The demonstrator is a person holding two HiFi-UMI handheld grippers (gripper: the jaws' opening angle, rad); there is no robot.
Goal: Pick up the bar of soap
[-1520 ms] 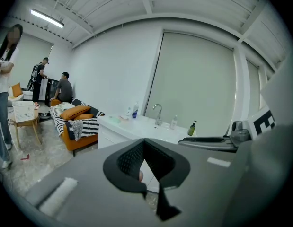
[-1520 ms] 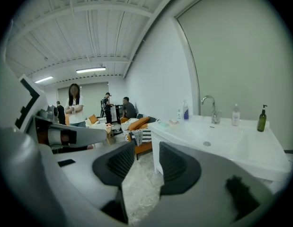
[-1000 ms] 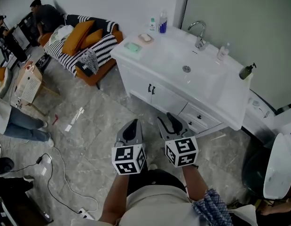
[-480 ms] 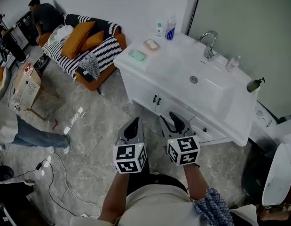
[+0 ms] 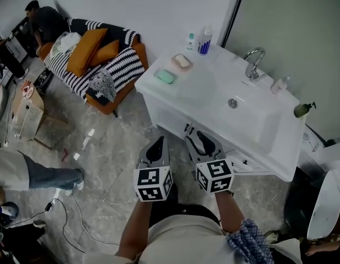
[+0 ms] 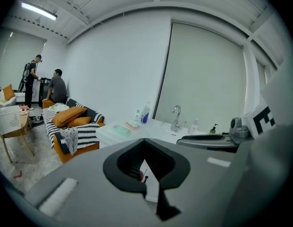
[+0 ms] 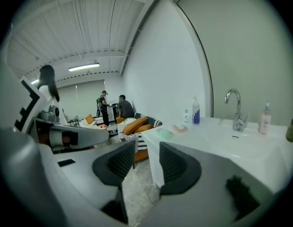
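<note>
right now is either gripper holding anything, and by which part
Nothing is held. The left gripper has its jaws together and empty; the right gripper has its jaws apart with nothing between them.

The bar of soap [image 5: 183, 60] is seen too small here for its edges to be made out, and the green piece [image 5: 165, 76] beside it on the surface cannot be told as soap or dish. The cabinet front [image 5: 165, 114] is partly covered by the right tongs [image 5: 204, 139]. A white fixture [image 5: 326, 201] is cut off by the right edge, a person's legs [image 5: 42, 176] by the left. The print on the striped bottle [image 5: 205, 42] cannot be read.
</note>
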